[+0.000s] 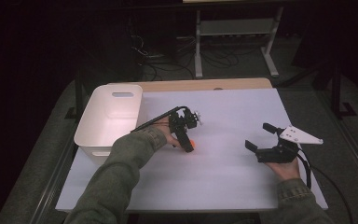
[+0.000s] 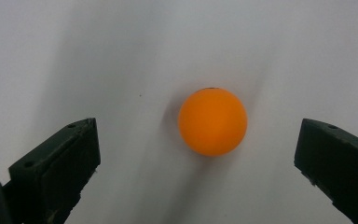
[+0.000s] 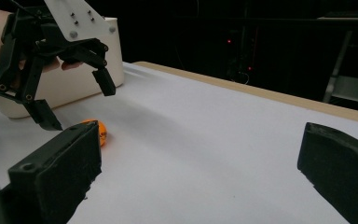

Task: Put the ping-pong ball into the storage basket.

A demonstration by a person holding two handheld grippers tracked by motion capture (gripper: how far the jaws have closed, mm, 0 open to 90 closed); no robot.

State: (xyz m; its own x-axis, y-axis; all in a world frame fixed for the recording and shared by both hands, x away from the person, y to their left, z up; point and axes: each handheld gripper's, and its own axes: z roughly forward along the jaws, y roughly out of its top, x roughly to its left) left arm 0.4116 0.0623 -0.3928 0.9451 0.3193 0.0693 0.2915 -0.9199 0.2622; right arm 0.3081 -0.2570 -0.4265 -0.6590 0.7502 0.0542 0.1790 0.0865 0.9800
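On the white worktop [image 1: 223, 116], the open left tool [image 1: 186, 140] is hovering over an orange ball [image 2: 212, 121]; it should centre before closing. The right tool [image 1: 263, 137] is waiting open.

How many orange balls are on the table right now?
1. The orange ball lies on the white table beneath the open left tool. The bin's inside isn't fully visible.

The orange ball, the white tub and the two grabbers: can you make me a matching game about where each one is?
Things:
1. orange ball
2. white tub
3. left gripper
4. right gripper

Places or states:
A. open, held over bare table on the right side
B. on the white table, untouched
C. at the table's left edge
D. open, held just above the ball

Pairs: 1-B, 2-C, 3-D, 4-A
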